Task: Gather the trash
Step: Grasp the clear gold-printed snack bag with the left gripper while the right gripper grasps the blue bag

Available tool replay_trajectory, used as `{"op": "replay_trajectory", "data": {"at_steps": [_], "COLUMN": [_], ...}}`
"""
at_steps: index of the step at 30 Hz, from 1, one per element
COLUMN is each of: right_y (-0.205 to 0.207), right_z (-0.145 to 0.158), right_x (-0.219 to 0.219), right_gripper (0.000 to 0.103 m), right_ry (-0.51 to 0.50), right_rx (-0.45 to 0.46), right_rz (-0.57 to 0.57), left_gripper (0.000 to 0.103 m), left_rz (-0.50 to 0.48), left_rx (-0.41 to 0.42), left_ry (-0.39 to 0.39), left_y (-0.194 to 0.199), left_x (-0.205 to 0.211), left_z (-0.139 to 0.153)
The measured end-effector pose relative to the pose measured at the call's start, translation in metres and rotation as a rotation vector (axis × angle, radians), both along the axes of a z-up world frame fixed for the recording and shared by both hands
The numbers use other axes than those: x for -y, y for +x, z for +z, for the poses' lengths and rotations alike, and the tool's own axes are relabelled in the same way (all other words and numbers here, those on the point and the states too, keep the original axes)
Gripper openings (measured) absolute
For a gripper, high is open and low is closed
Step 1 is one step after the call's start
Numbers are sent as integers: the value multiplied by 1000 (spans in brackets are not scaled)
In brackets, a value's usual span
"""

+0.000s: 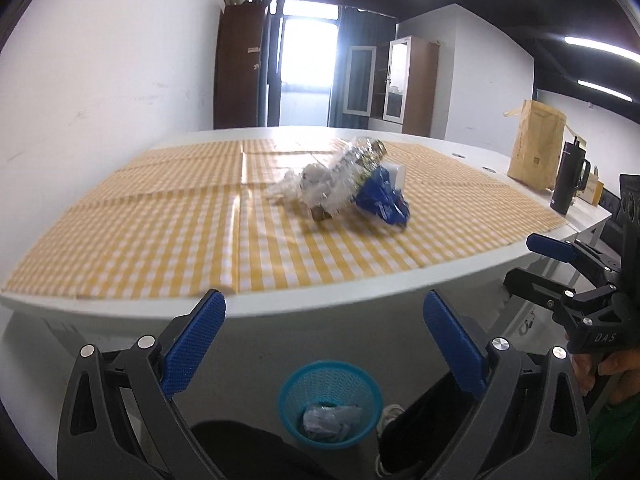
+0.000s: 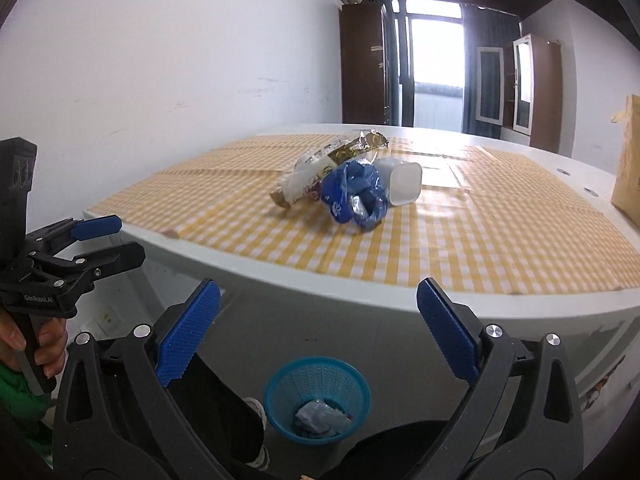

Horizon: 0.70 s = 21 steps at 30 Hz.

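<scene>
A heap of trash lies mid-table on the yellow checked cloth (image 1: 160,232): crumpled clear plastic (image 1: 320,184), a gold-printed wrapper (image 2: 340,156), a blue wrapper (image 2: 354,196) and a white cup (image 2: 404,182) on its side. My left gripper (image 1: 324,320) is open and empty, held below the table's near edge. My right gripper (image 2: 318,308) is open and empty too, beside it. A blue mesh bin (image 1: 330,398) stands on the floor beneath both, with crumpled trash inside; it also shows in the right wrist view (image 2: 316,396).
A brown paper bag (image 1: 538,144) and a black tumbler (image 1: 568,178) stand at the table's right end. The white table edge (image 2: 280,276) lies between the grippers and the heap. My legs and a shoe (image 1: 390,416) flank the bin.
</scene>
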State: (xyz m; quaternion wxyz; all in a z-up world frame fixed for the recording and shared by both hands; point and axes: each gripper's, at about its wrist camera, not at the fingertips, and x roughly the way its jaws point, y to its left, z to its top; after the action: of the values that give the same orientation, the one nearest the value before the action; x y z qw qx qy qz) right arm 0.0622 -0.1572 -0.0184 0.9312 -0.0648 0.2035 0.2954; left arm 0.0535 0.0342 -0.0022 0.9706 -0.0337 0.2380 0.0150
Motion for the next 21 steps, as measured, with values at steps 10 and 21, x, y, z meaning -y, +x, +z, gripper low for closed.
{"op": "replay_trajectory", "data": {"at_steps": [10, 21], "right_y": [46, 104], "right_z": [5, 8], "right_x": [-20, -47], "right_gripper": [94, 94], "right_ry": [-13, -68], "right_rx": [-47, -114], "right_rz": [-25, -32], "left_gripper": [97, 93], "left_rz": [-40, -73], "left_rx": [-25, -99], "left_ry": [35, 40], "left_y": [41, 95], "left_x": [-12, -25], "left_z": [11, 12]}}
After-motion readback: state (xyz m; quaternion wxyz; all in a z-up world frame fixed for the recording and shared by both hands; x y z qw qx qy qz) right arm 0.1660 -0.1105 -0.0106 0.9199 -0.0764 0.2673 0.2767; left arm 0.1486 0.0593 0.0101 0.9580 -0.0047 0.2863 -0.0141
